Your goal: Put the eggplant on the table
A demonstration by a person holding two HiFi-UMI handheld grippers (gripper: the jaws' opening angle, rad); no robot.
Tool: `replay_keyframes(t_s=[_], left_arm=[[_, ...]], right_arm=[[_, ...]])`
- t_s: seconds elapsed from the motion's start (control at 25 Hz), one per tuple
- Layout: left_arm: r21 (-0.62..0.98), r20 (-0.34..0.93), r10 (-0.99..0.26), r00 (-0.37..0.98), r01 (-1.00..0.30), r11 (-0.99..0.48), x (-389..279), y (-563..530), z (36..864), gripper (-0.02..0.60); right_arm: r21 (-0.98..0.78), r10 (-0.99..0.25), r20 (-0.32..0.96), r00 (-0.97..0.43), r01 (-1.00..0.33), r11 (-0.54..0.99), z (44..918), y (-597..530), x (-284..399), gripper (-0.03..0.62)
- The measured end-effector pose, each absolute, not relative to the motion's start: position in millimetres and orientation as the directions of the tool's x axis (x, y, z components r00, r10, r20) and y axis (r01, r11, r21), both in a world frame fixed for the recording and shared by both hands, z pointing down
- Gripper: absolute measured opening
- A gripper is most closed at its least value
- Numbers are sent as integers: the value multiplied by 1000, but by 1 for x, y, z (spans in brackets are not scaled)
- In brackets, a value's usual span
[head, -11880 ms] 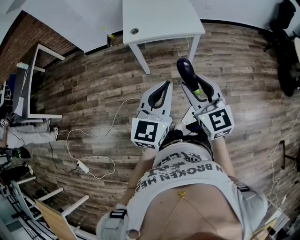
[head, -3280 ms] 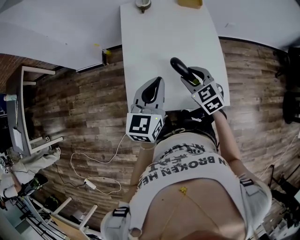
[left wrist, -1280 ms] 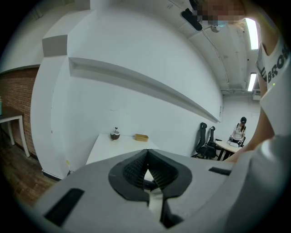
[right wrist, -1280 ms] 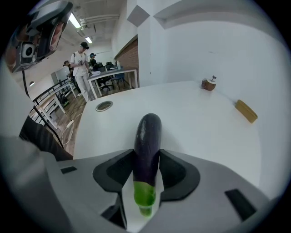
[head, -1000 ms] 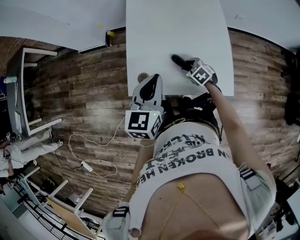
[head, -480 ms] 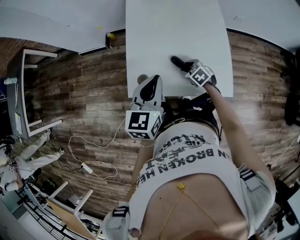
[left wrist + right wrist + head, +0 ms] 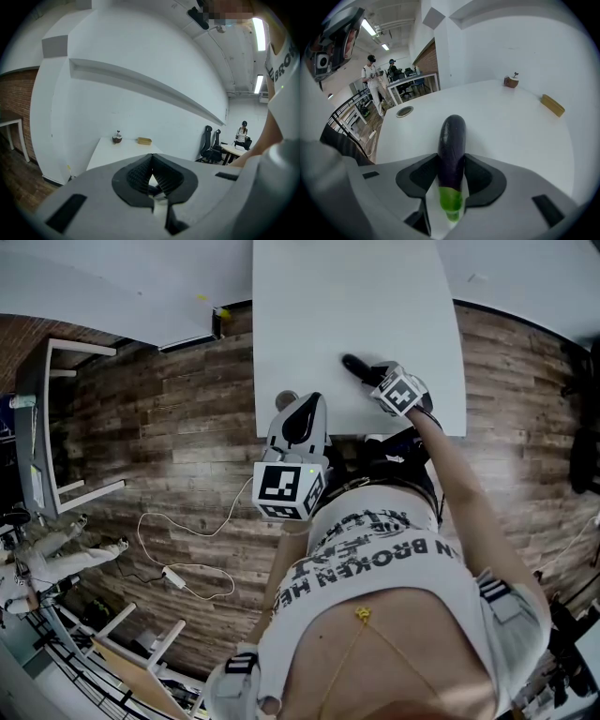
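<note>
A dark purple eggplant (image 7: 452, 140) with a green stem end sticks out between the jaws of my right gripper (image 7: 452, 160), and both pads press on its sides. In the head view that gripper (image 7: 377, 377) points steeply down over the near part of the white table (image 7: 375, 296), with the eggplant (image 7: 353, 363) low over the tabletop. Whether its tip touches the table I cannot tell. My left gripper (image 7: 302, 413) hangs at the table's near edge, jaws together, holding nothing; its own view shows the pads (image 7: 140, 174) meeting.
At the table's far end stand a small brown cup (image 7: 511, 81) and a flat yellow box (image 7: 553, 105). A round cable hole (image 7: 404, 111) sits near the left edge. A white cable with an adapter (image 7: 169, 573) lies on the wood floor. People stand at desks farther off.
Since the earliest frames I have come up to the table, and the right gripper has lowered the eggplant over it. Over the last second nothing has visibly moved.
</note>
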State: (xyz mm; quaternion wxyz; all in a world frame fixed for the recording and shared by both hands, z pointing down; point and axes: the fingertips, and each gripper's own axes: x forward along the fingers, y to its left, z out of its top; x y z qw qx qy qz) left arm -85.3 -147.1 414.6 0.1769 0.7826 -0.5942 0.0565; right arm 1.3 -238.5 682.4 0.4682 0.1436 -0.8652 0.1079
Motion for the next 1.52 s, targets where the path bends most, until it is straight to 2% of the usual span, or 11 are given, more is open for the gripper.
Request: replay_keyframes(t_s=[1.28, 1.52], left_arm=[[205, 300, -903, 308, -945, -255, -84, -154, 416, 6], [207, 299, -902, 310, -944, -256, -86, -156, 417, 6]], right_arm=[[-66, -121, 845, -521, -327, 943, 682, -236, 3, 176], [-107, -68, 848, -526, -295, 949, 682, -228, 0, 218]])
